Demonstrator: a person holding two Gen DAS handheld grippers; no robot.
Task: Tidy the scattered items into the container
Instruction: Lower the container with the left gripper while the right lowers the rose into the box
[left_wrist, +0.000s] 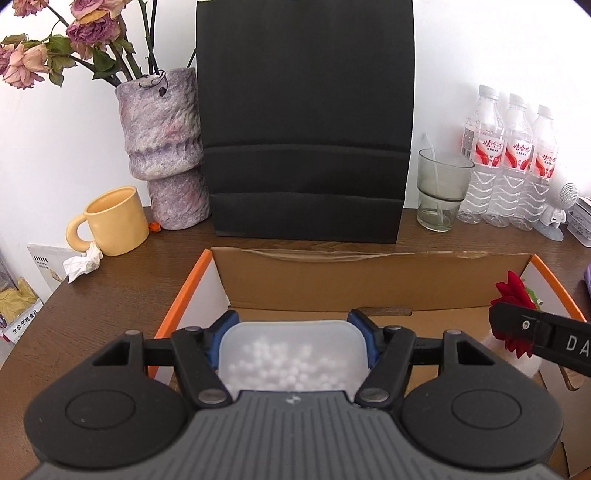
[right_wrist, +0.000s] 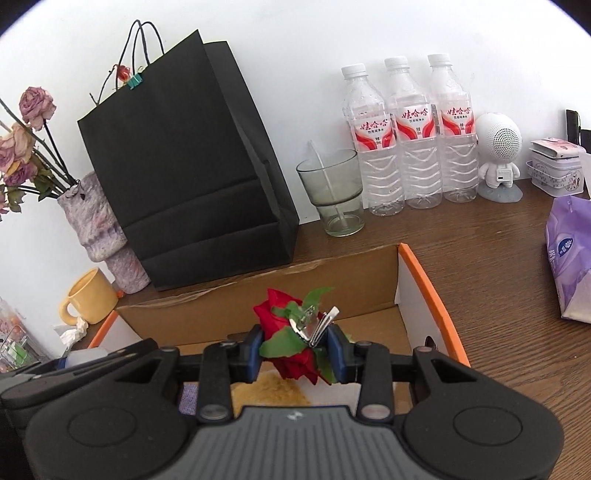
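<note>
My left gripper (left_wrist: 293, 334) is shut on a translucent plastic box of small white balls (left_wrist: 291, 358) and holds it over the open cardboard box with orange edges (left_wrist: 369, 280). My right gripper (right_wrist: 295, 350) is shut on a red fabric rose hair clip (right_wrist: 291, 332) with green leaves and a metal clasp, above the right part of the same cardboard box (right_wrist: 424, 288). The rose (left_wrist: 513, 295) and the right gripper's finger show at the right edge of the left wrist view. Something tan and something purple lie in the box under the right gripper.
A black paper bag (left_wrist: 306, 122) stands behind the box. A stone vase of dried roses (left_wrist: 162, 147), a yellow mug (left_wrist: 114, 221) and crumpled tissue (left_wrist: 83, 264) are left. A glass (right_wrist: 332, 192), three water bottles (right_wrist: 410, 133), a white speaker figure (right_wrist: 498, 151), a tin (right_wrist: 557, 166) and a purple pack (right_wrist: 570, 254) are right.
</note>
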